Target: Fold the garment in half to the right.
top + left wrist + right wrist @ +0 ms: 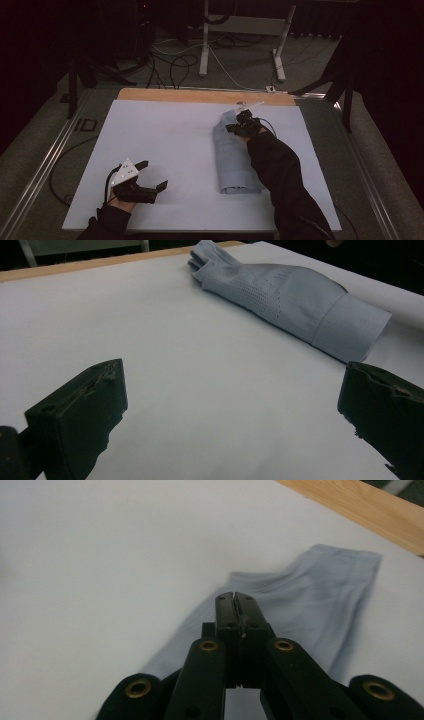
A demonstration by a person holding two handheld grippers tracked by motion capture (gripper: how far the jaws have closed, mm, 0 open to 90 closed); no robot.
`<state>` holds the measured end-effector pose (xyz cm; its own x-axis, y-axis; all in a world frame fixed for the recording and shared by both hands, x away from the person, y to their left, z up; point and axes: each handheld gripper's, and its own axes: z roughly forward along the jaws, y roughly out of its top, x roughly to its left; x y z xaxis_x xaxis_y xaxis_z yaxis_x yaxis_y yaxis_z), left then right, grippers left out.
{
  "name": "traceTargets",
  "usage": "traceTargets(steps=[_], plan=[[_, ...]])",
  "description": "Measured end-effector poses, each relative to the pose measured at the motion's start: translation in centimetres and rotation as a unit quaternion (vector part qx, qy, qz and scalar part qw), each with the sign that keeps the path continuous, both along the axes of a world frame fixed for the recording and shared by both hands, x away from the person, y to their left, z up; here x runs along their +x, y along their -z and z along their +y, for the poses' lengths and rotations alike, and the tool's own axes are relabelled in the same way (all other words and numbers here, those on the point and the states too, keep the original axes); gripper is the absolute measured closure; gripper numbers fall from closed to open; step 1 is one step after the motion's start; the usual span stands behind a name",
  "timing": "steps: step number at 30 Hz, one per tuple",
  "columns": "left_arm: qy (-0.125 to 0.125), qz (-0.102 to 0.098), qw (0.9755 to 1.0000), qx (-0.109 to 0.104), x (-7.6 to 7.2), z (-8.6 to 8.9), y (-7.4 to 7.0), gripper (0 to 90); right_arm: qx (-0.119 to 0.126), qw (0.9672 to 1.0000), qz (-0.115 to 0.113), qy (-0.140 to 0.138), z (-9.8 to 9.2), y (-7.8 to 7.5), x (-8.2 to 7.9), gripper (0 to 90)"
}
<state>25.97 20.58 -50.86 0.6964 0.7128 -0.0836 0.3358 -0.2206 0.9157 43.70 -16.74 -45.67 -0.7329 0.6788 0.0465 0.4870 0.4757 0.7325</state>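
**Operator:** Pale grey-blue knit, that was what I had on the white sheet (165, 135): a folded garment (235, 155), a sleeve or a long glove by its look, with a ribbed cuff and a band of small perforations plain in the left gripper view. It lay on the right half of the sheet, its long side running from the near edge toward the far wooden strip of the table (200, 95).

**Second:** And where did you have the tongs?

**Operator:** My right gripper (241, 121) sat over the far end of the garment, with my dark sleeve (280, 175) lying along the cloth's right side. In the right gripper view its jaws were pressed flat together, tip to tip, with the cloth beneath and beyond them; I saw no fabric pinched between the tips, though whether they touched the cloth I couldn't tell.

**Second:** The left one?

**Operator:** My left gripper (151, 176) was at the near left of the sheet, well apart from the garment, with the grey three-cornered plate (125, 172) on top. Its jaws stood wide, nothing between them but bare white sheet, and in its own view the garment (295, 300) lay farther off, the ribbed cuff toward the right
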Motion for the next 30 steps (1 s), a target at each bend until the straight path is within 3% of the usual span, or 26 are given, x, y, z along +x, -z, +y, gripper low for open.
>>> traceTargets(steps=[6, 7, 9, 15, 22, 30], plan=[[-0.001, -0.001, 1.0000, 0.003, 0.0, 0.1, -0.1, 0.3, -0.001, 0.9996, -0.008, -0.028, 0.0, -0.1, -3.3, 90.0], [-0.002, -0.003, 1.0000, 0.005, 0.0, 0.1, -0.2, 0.3, -0.001, 0.9991, -0.008, -0.041, 0.0, -0.1, -4.8, 90.0], [-0.002, -0.002, 1.0000, 0.007, 0.0, 0.1, -0.2, 0.3, 0.000, 0.9985, -0.012, -0.054, 0.0, -0.2, -6.0, 90.0], [-0.002, 0.000, 0.9999, 0.012, 0.0, 0.1, 0.0, 0.3, -0.017, 0.9964, -0.015, -0.082, 0.3, 0.5, -9.1, 90.0], [-0.001, 0.000, 0.9999, 0.013, 0.0, 0.1, 0.1, 0.3, -0.015, 0.9952, -0.005, -0.097, 0.1, 2.0, -11.5, 90.0], [-0.003, 0.001, 0.9999, 0.010, 0.0, 0.1, 0.1, 0.4, -0.025, 0.9949, 0.015, -0.097, -0.3, 4.8, -12.6, 90.0]])
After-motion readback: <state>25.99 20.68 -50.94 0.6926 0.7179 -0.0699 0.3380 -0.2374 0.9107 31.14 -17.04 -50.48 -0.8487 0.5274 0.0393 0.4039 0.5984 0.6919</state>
